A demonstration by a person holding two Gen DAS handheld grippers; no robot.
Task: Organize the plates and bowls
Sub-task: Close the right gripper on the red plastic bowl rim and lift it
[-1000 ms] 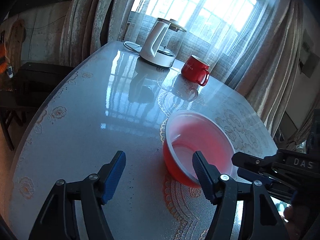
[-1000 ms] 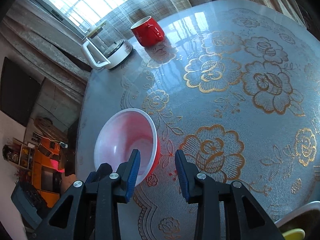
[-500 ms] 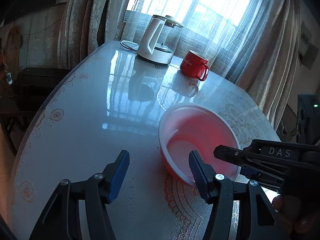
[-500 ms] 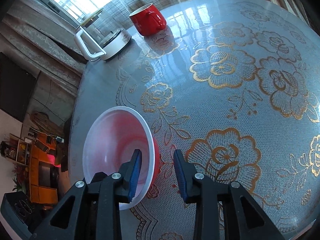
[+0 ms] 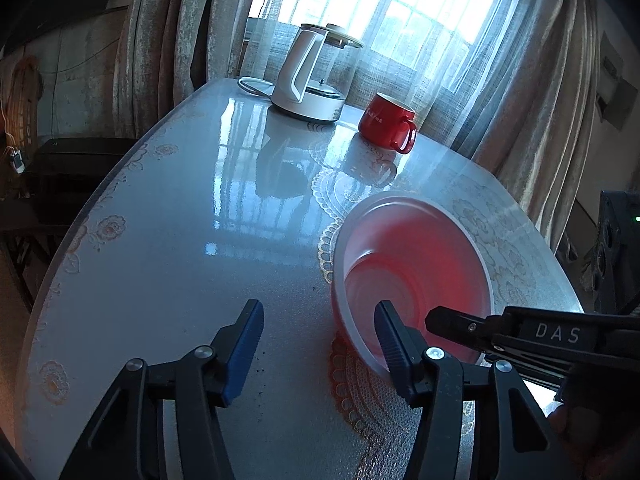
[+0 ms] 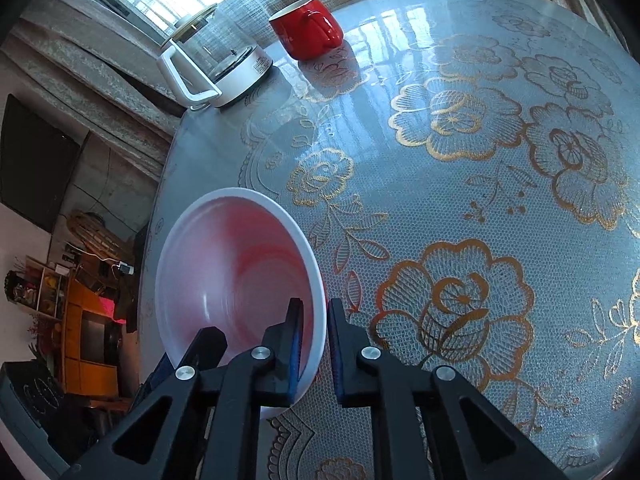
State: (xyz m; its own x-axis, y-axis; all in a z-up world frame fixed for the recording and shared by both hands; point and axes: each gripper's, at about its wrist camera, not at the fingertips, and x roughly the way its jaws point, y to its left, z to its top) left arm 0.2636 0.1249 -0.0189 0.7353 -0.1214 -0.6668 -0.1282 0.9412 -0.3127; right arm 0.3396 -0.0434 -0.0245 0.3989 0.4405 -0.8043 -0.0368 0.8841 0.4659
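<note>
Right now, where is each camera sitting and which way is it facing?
Left wrist: on the open left gripper, facing the window across the table; the right gripper enters from the right.
Right wrist: on the right gripper, clamped on the bowl rim, facing across the floral tablecloth.
Shared: bowl, red mug, glass kettle.

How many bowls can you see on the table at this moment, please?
1: the red bowl near the table edge, its rim pinched by the right claw. No others visible.
</note>
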